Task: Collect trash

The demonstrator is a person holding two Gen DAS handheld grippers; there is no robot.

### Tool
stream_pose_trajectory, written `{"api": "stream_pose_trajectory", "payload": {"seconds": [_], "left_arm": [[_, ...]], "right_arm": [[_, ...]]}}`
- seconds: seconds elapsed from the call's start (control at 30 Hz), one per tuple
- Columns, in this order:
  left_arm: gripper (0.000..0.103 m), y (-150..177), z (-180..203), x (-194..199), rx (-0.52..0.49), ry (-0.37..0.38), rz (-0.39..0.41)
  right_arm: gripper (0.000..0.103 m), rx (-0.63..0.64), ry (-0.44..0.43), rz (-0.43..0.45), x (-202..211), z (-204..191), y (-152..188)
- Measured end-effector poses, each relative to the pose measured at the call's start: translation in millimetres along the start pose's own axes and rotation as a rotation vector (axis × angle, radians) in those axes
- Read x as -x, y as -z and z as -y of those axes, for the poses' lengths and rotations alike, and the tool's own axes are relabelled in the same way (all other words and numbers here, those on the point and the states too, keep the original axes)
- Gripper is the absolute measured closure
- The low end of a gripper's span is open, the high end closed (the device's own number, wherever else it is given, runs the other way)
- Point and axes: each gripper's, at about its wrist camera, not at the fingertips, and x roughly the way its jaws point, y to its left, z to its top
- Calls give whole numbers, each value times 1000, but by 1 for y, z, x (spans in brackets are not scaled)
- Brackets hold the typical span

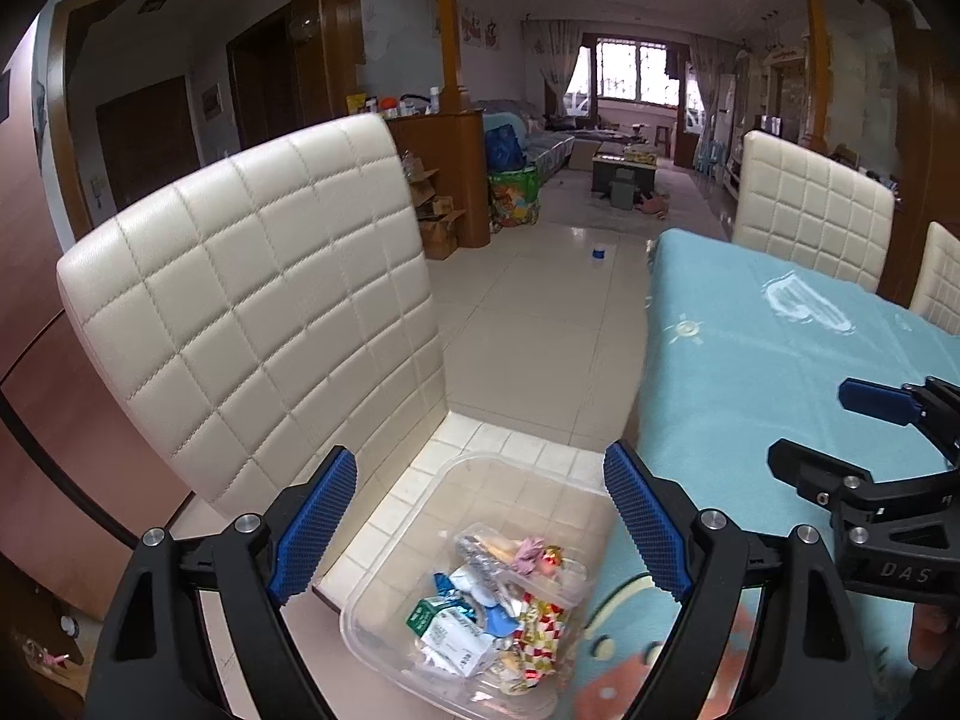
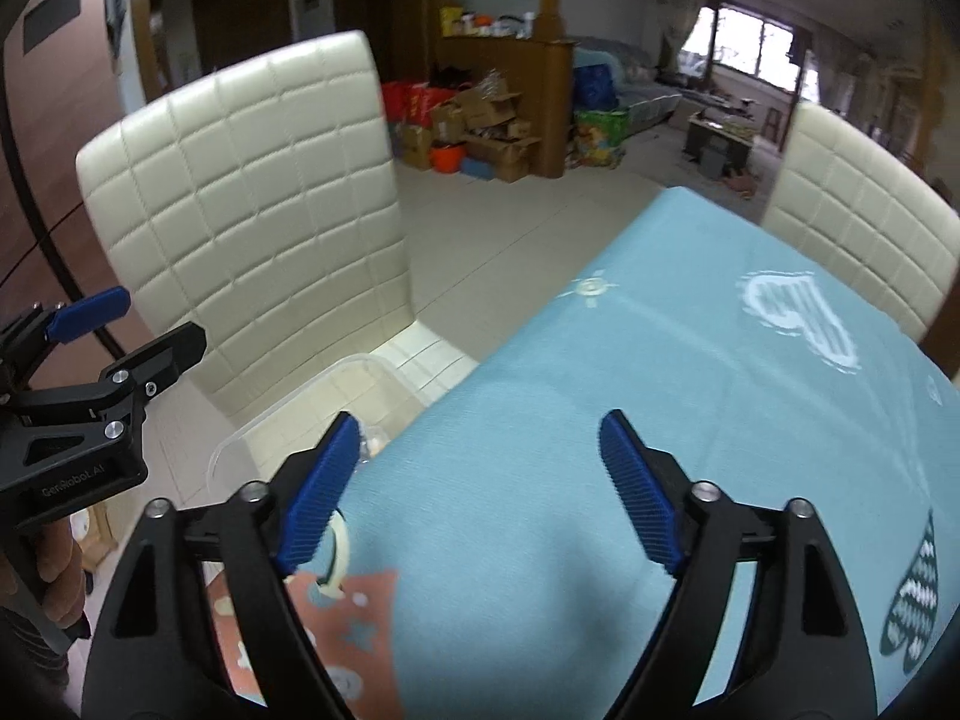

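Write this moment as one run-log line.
left tool: open, empty, over clear bin | bin: on chair seat, wrappers inside | right tool: open, empty, over blue tablecloth

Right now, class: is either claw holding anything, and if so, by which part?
Nothing is held. The left claw hangs open above the clear bin of trash; the right claw is open over the tablecloth.

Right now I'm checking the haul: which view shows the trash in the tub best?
Left wrist: it looks down into the clear tub on the chair, wrappers plainly piled inside. Right wrist shows only the tub's rim beside the table; its contents are mostly hidden.
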Motion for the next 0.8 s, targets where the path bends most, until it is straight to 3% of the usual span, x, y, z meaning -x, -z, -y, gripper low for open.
{"api": "stream_pose_trajectory", "payload": {"seconds": [0.27,0.47,0.8], "left_arm": [[20,-17,33,64,53,46,98],[20,-22,55,120,31,99,195],[20,-20,85,162,-25,154,263]], "right_arm": [[6,-62,151,135,95,23,14],[4,-131,174,230,156,41,26],[4,-149,259,321,209,59,42]]}}
